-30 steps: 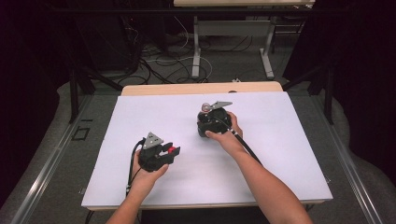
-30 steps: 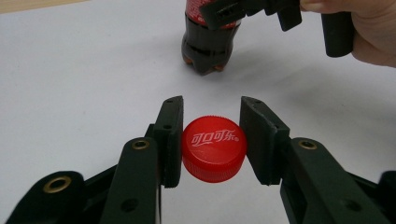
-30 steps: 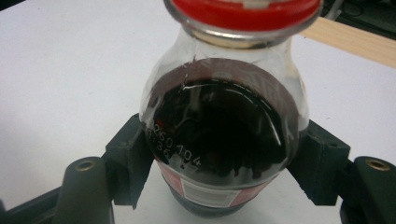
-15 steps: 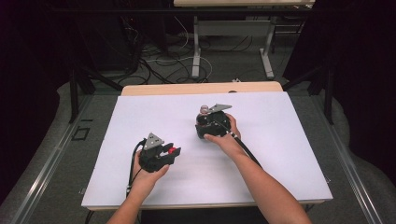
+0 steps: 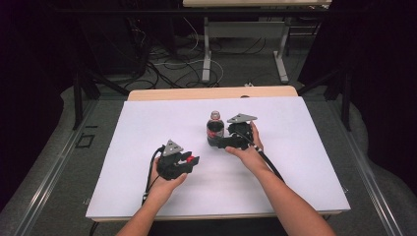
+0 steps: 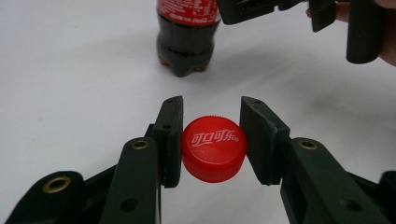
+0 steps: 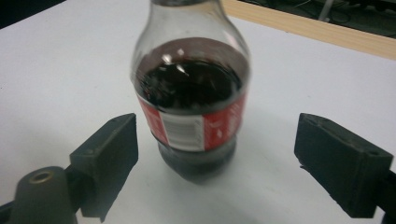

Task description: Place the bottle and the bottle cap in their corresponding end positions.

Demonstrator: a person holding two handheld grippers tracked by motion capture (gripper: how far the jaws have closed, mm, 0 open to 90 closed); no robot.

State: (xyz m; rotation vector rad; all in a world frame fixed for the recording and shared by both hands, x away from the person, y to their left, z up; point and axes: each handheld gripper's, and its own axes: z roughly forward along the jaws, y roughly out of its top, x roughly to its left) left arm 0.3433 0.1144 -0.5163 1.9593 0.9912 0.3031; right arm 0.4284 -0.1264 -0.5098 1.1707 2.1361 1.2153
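Biggest first: the white-topped counter (image 5: 147, 147) w/ a pale wooden far edge carries everything. On it, approx centre, stands the small clear plastic cola bottle (image 5: 215, 129) w/ red label and dark drink inside, upright, neck uncapped as far as I can judge from the high view. Its red screw cap w/ white lettering (image 6: 214, 148) is off and sits in my left tool.

Risks as I see them:
- Bottle is open and part full, so any knock from my right tool (image 5: 227, 142) tips it and spills onto the counter. The jaws flank it closely, so a sideways drift of the hand would do it.
- If I close the right tool too hard on the soft plastic wall, drink could well up thru the neck.
- Cap is round w/ a ribbed rim, pinched across its sides only; a slack grip or a twist could let it pop out and roll off.

Tool states: left tool (image 6: 210, 140) is closed down to cap width, both pads pressing the cap's rim, held low over the counter, near side of the bottle. Right tool (image 7: 217, 163) is wide open, jaws either side of the bottle's lower body, clear gaps both sides, touching nothing.
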